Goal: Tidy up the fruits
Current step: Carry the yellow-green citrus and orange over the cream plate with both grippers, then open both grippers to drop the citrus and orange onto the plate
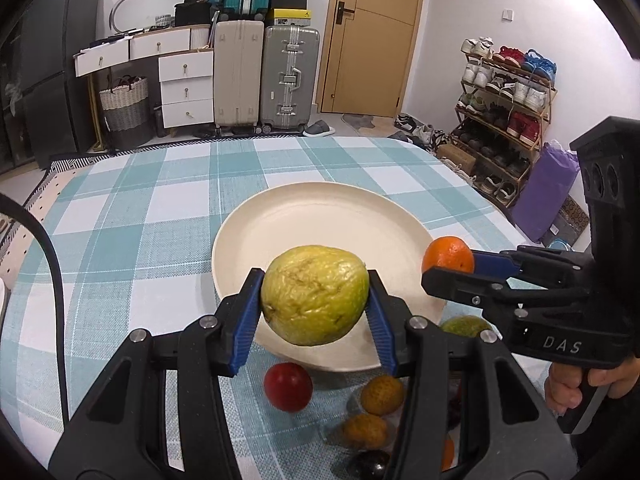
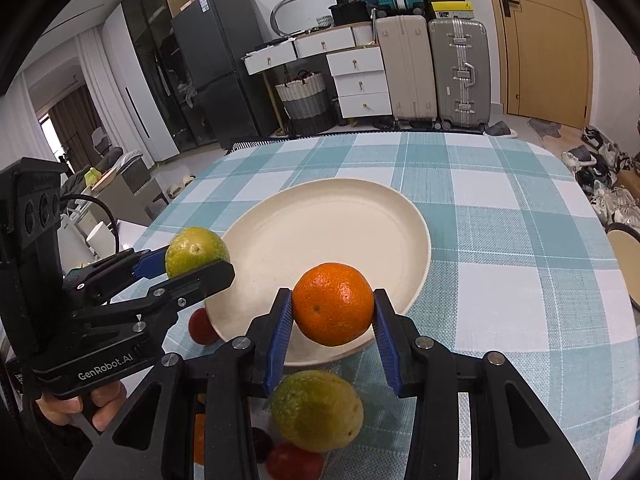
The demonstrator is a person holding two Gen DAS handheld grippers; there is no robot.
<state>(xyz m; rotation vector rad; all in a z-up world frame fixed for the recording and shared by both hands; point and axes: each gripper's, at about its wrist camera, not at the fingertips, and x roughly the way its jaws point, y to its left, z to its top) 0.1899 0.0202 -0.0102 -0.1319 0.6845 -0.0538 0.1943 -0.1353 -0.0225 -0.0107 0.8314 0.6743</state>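
Gripping a yellow-green fruit [image 1: 315, 295], left tool [image 1: 315, 304] hovers over cream plate [image 1: 320, 216] w/ right tool [image 2: 333, 312] clamped on an orange [image 2: 333, 304]; checked desk [image 1: 160, 216] below.

My left claw [image 1: 315, 312] is black with blue pads, gripping a yellow-green fruit [image 1: 315, 295]. My right claw [image 2: 333, 316] matches, holding an orange [image 2: 333, 309]. The plate [image 1: 320, 216] is cream; the tabletop [image 1: 140, 220] is teal-and-white plaid.
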